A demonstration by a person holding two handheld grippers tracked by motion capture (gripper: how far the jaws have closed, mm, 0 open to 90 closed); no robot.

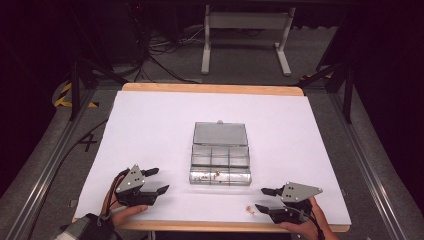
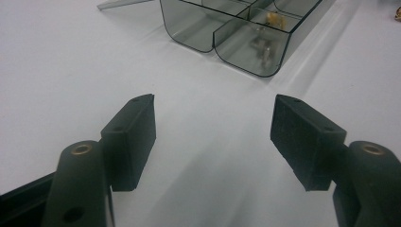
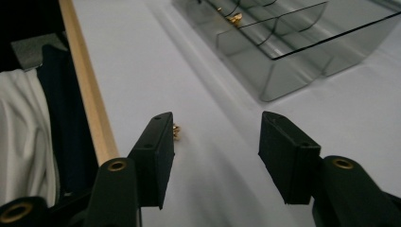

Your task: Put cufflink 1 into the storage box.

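Observation:
A clear plastic compartment box (image 1: 220, 160) lies open in the middle of the white table, its lid (image 1: 220, 133) folded back. Small gold and metal parts (image 1: 216, 174) rest in its front compartments (image 2: 265, 45) (image 3: 234, 19). A small gold piece (image 1: 249, 209) lies loose on the table near the front edge, just beyond my right gripper's left jaw (image 3: 177, 132). My left gripper (image 1: 154, 180) sits at the front left, open and empty (image 2: 213, 135). My right gripper (image 1: 265, 199) sits at the front right, open and empty (image 3: 215, 151), pointing left toward the gold piece.
The white sheet (image 1: 150, 130) covers a wooden table whose front edge (image 3: 90, 94) runs close to my right gripper. Behind the table stand a white desk frame (image 1: 245, 40) and loose cables (image 1: 160, 55) on the floor.

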